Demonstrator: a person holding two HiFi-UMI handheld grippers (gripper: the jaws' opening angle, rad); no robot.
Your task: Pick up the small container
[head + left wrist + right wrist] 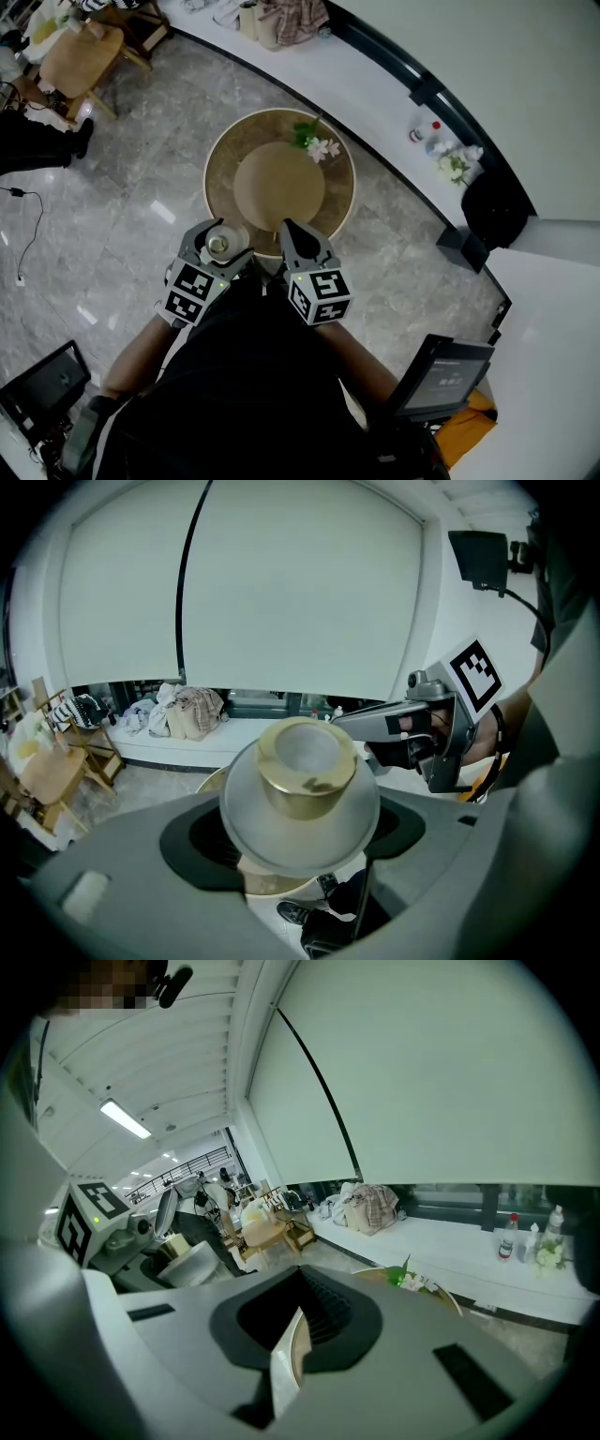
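Note:
The small container [218,246] is a pale rounded pot with a gold neck. It sits between the jaws of my left gripper [218,242], which is shut on it and holds it off the near rim of the round wooden table [339,202]. In the left gripper view the small container [300,799] fills the middle, its gold mouth facing the camera, above my left gripper [300,841]. My right gripper [292,234] hangs beside it at the table's near edge, jaws together with nothing between them. In its own view my right gripper [298,1321] shows only a thin slit.
A green sprig with white flowers [317,145] lies on the table's far side. A white ledge [375,84] behind carries bags [286,19] and small bottles [424,134]. A wooden chair [80,56] stands far left. Screens [441,375] flank the person.

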